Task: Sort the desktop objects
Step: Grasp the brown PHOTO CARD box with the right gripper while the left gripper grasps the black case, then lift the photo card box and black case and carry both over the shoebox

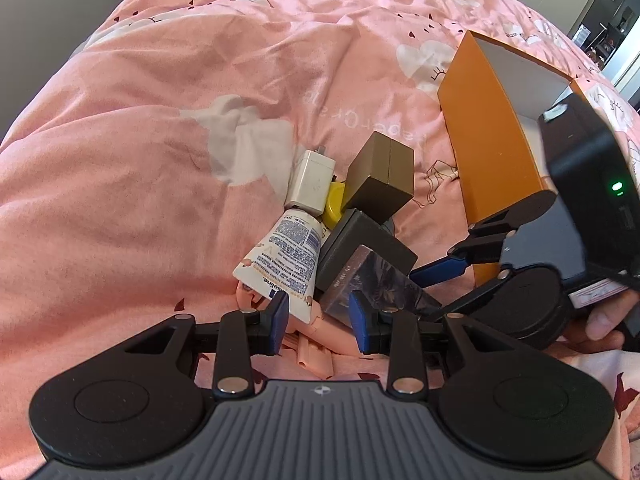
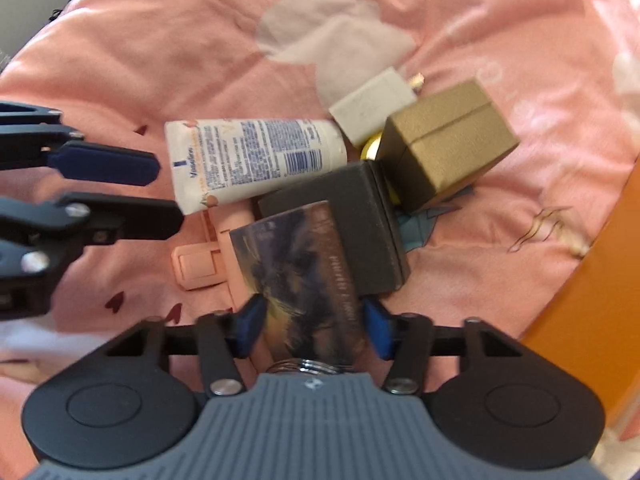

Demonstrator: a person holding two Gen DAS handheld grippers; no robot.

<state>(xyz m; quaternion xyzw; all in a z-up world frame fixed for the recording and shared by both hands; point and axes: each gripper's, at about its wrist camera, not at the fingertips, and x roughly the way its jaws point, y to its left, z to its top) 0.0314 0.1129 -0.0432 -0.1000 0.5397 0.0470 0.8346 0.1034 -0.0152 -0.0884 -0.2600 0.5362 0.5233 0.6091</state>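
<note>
A pile lies on the pink quilt: a white Vaseline tube [image 1: 280,256] [image 2: 256,160], a white charger [image 1: 310,180] [image 2: 372,104], a gold box [image 1: 380,178] [image 2: 444,144], a dark grey box [image 1: 360,248] [image 2: 352,224], a yellow lid [image 1: 335,200] and a pink clip [image 2: 200,264]. A shiny dark rectangular bottle [image 2: 308,284] [image 1: 376,284] lies between the blue pads of my right gripper [image 2: 312,326], which closes around it. My left gripper [image 1: 320,320] is open, its fingers at the tube's end and the bottle.
An orange open box [image 1: 492,136] [image 2: 592,292] with a white inside stands to the right of the pile. The pink quilt [image 1: 160,160] is rumpled and soft. A hand holds the right gripper's body [image 1: 588,200] at the right.
</note>
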